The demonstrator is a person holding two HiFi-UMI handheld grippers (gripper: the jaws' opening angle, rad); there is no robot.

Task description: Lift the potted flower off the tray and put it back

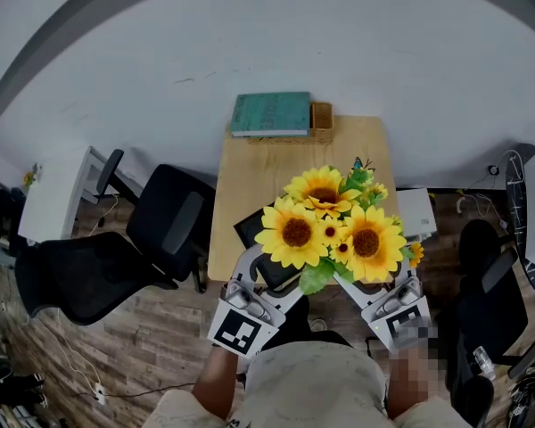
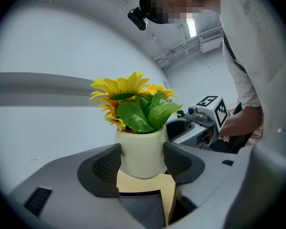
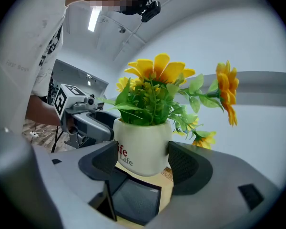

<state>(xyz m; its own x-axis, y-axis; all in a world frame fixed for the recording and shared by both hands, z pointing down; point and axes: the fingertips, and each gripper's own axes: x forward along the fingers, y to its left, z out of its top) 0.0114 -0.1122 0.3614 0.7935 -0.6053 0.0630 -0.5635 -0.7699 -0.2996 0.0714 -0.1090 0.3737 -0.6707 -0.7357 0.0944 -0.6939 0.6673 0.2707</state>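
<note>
Head view: potted flower [image 1: 332, 226] looks lifted above tray [image 1: 248, 228], left gripper [image 2: 142, 161] and right gripper [image 3: 144, 162] both clamping it; next, lower level onto tray.

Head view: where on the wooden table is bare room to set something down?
The light wooden table is bare between the teal book at its back and the black tray. The near end is crowded: yellow sunflowers in a white pot, held by the left gripper and right gripper.
</note>
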